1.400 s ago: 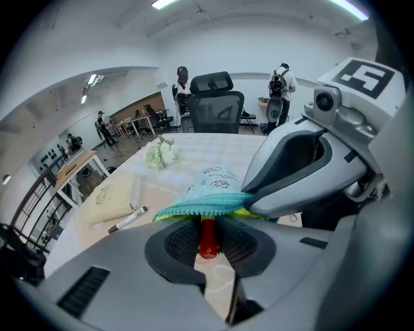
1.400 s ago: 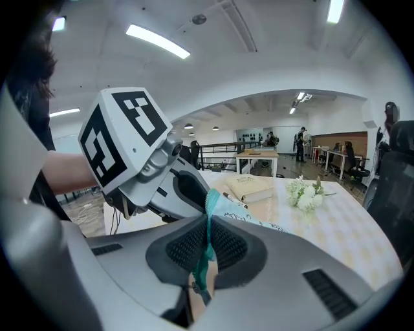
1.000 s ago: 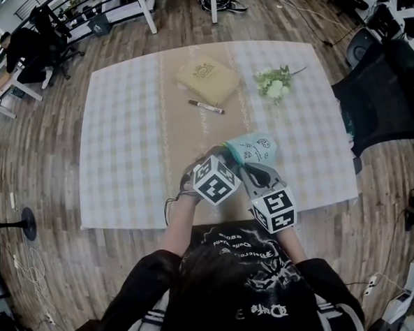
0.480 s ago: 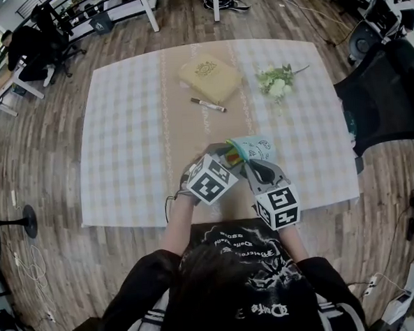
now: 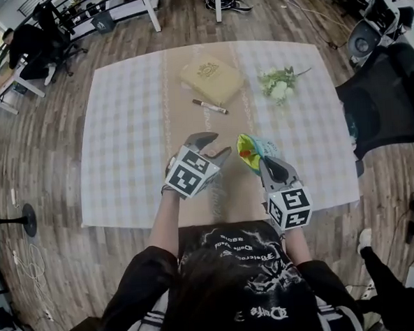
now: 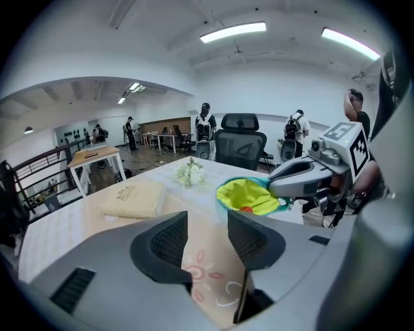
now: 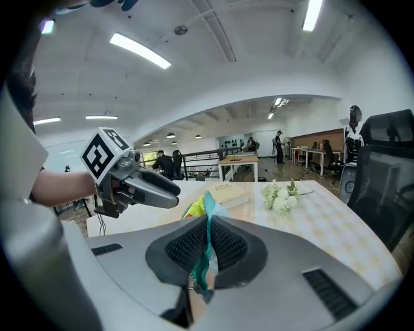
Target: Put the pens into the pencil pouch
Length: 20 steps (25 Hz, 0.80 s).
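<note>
The right hand-held gripper (image 7: 207,249) is closed tight on the teal rim of the pencil pouch (image 7: 202,208). It holds the pouch up over the near part of the worktop (image 5: 121,131), with the yellow-lined mouth turned toward the other hand. This grip seems meant to keep the opening wide and steady for loading.

The left hand-held gripper (image 6: 206,239) has its jaws well apart, having just been opening, and nothing is between them. It hangs near the pouch's mouth without touching it. A small orange-red tip (image 6: 246,209) shows inside the lining, probably the end of a pen already dropped in.

Farther out, well apart from both grippers, one dark pen (image 5: 209,106) lies flat just beside a flat tan package (image 5: 211,78). It is likely the next one to fetch. A sprig of white flowers (image 5: 279,85) lies off to the right.
</note>
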Each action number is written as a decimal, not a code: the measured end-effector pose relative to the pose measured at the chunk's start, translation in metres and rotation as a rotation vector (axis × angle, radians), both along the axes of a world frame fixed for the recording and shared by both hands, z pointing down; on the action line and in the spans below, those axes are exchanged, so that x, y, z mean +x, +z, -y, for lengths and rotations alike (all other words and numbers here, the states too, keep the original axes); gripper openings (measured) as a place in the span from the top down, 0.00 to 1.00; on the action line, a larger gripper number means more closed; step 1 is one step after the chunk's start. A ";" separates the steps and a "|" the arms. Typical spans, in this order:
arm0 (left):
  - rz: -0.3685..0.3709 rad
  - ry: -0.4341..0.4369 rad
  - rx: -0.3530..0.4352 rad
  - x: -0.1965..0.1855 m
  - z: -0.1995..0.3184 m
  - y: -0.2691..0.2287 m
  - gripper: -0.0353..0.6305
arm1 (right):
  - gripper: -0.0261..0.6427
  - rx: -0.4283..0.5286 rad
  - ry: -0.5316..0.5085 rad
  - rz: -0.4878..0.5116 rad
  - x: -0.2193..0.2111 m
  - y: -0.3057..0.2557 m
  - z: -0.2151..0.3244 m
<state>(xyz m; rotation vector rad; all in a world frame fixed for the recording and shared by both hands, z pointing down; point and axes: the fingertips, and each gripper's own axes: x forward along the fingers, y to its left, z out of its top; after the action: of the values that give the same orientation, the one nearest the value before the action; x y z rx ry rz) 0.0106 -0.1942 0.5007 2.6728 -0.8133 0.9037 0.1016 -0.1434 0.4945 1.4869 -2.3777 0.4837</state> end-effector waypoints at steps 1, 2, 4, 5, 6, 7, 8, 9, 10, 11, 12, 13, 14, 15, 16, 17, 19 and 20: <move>0.009 -0.012 0.005 -0.006 0.007 0.001 0.63 | 0.92 0.002 0.012 -0.001 0.003 -0.001 0.000; 0.021 -0.023 0.011 -0.012 0.013 0.003 0.63 | 0.92 0.003 0.023 -0.001 0.007 -0.002 0.001; 0.047 -0.041 0.022 -0.022 0.026 0.007 0.63 | 0.92 0.004 0.039 0.000 0.012 -0.003 0.002; 0.059 -0.047 0.032 -0.027 0.032 0.008 0.63 | 0.92 0.001 0.044 0.001 0.015 -0.003 0.002; 0.070 -0.050 0.046 -0.031 0.038 0.008 0.64 | 0.92 -0.004 0.047 0.001 0.017 -0.002 0.001; 0.081 -0.050 0.064 -0.034 0.044 0.008 0.65 | 0.92 -0.010 0.049 -0.001 0.019 -0.001 0.001; 0.089 -0.044 0.080 -0.037 0.050 0.008 0.65 | 0.92 -0.015 0.050 -0.005 0.021 -0.001 0.002; 0.095 -0.035 0.093 -0.039 0.057 0.007 0.65 | 0.92 -0.019 0.052 -0.008 0.022 -0.001 0.003; 0.101 -0.024 0.102 -0.042 0.064 0.007 0.65 | 0.92 -0.021 0.053 -0.011 0.023 0.000 0.004; 0.110 -0.015 0.104 -0.045 0.070 0.007 0.65 | 0.92 -0.023 0.053 -0.012 0.023 0.000 0.005; 0.126 -0.007 0.104 -0.049 0.077 0.008 0.65 | 0.92 -0.023 0.052 -0.012 0.024 0.000 0.007; 0.146 0.002 0.105 -0.053 0.085 0.009 0.65 | 0.92 -0.022 0.051 -0.011 0.024 -0.001 0.009; 0.168 0.014 0.108 -0.056 0.092 0.010 0.65 | 0.92 -0.021 0.051 -0.008 0.024 -0.001 0.011; 0.189 0.028 0.111 -0.058 0.100 0.012 0.65 | 0.92 -0.021 0.052 -0.005 0.024 -0.001 0.012; 0.207 0.041 0.109 -0.060 0.106 0.014 0.65 | 0.92 -0.024 0.053 -0.003 0.024 -0.001 0.014; 0.221 0.052 0.104 -0.062 0.111 0.017 0.65 | 0.92 -0.028 0.054 -0.002 0.024 -0.001 0.016; 0.249 0.068 0.096 -0.064 0.122 0.024 0.65 | 0.92 -0.035 0.053 0.000 0.024 0.000 0.021; 0.267 0.074 0.096 -0.066 0.128 0.028 0.65 | 0.92 -0.038 0.052 0.002 0.024 0.000 0.024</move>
<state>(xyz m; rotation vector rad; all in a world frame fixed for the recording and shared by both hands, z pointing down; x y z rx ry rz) -0.0553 -0.3224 0.5285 2.7162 -0.8349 1.2917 0.1259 -0.1673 0.4948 1.5352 -2.3238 0.5395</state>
